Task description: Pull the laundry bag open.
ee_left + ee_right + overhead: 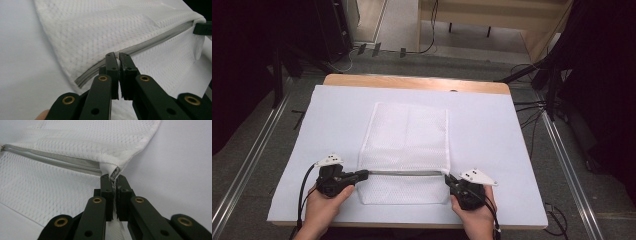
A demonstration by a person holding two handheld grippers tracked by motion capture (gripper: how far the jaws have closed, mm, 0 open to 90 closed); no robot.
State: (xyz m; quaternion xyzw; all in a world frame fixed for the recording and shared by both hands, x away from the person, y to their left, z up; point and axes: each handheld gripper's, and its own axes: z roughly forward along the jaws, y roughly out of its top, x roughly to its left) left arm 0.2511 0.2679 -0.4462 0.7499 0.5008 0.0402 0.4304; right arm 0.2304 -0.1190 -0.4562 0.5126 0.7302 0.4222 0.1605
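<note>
smooth white table cover (492, 130) under rectangular mesh bag (407, 135), grey zipper (407, 173)

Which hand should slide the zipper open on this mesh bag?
Probably left: its claw is shut on a small white piece at the zipper, likely the pull. The right claw pinches the bag edge, anchoring it.

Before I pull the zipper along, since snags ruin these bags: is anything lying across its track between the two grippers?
Nothing visible does. The grey zipper runs bare across the mesh bag from left gripper to right gripper.
</note>
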